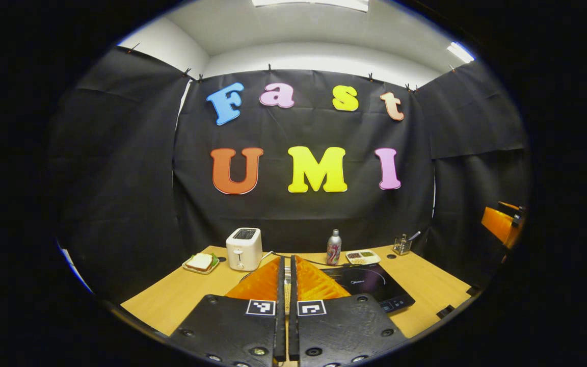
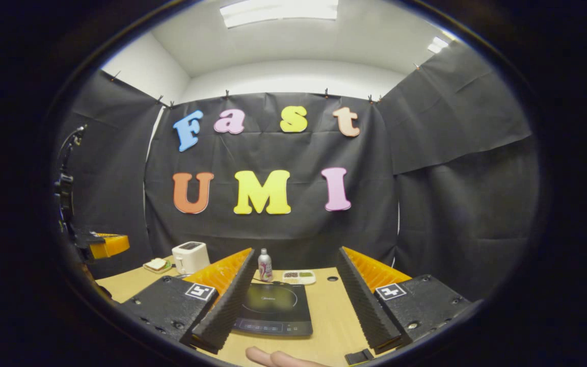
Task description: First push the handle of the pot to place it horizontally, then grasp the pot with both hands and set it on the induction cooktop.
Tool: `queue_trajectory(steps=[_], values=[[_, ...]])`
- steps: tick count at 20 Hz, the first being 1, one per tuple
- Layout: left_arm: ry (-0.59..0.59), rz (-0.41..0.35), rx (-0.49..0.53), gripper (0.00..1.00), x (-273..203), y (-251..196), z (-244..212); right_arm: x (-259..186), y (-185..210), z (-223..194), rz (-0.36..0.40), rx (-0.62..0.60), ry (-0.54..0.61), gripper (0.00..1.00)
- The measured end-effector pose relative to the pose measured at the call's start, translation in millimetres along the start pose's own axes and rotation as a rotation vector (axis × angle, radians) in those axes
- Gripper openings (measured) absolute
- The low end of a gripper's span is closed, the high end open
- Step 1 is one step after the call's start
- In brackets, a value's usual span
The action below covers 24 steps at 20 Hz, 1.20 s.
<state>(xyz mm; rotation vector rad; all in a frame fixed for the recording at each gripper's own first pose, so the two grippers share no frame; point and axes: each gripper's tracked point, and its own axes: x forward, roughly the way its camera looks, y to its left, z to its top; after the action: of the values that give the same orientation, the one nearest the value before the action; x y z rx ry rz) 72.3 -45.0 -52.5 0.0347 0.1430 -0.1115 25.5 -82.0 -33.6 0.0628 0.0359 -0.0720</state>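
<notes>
The black induction cooktop (image 1: 370, 285) lies flat on the wooden table (image 1: 181, 295), just right of my left gripper (image 1: 287, 265), whose fingers are shut together with nothing between them. In the right gripper view the cooktop (image 2: 273, 308) lies between the spread fingers of my right gripper (image 2: 296, 252), which stands open and holds nothing. The right gripper (image 1: 502, 224) also shows far off at the right edge of the left gripper view. The left gripper (image 2: 105, 245) appears at the left edge of the right gripper view.
A white toaster (image 1: 244, 248) and a plate with a sandwich (image 1: 201, 263) stand at the back left of the table. A metal bottle (image 1: 334, 247), a small dish of food (image 1: 363, 256) and a glass holder (image 1: 402, 245) line the back. A person's fingers (image 2: 278, 358) show at the near edge.
</notes>
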Motion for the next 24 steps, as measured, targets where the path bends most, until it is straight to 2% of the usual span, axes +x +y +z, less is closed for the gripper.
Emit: queue_trajectory(steps=[4,8,14,19,24], values=[[0.157,-0.022,0.0,0.0,35.1,-0.5,-43.0,4.6,-6.4,-6.5,-0.01,-0.004,0.011,0.99],[0.372,-0.031,-0.007,0.0,65.2,10.7,-102.1,9.5,-8.0,-13.1,-0.01,-0.01,0.023,0.97],[0.624,-0.046,-0.041,0.0,84.3,17.6,-180.2,16.5,-8.3,-27.7,-0.002,-0.012,0.05,0.97],[0.772,-0.058,-0.05,0.0,86.4,20.1,-224.0,18.3,-8.8,-32.3,0.001,-0.02,0.064,0.97],[0.858,-0.064,-0.045,0.0,87.6,21.6,-247.8,21.9,-5.4,-36.5,0.006,-0.029,0.071,0.97]])
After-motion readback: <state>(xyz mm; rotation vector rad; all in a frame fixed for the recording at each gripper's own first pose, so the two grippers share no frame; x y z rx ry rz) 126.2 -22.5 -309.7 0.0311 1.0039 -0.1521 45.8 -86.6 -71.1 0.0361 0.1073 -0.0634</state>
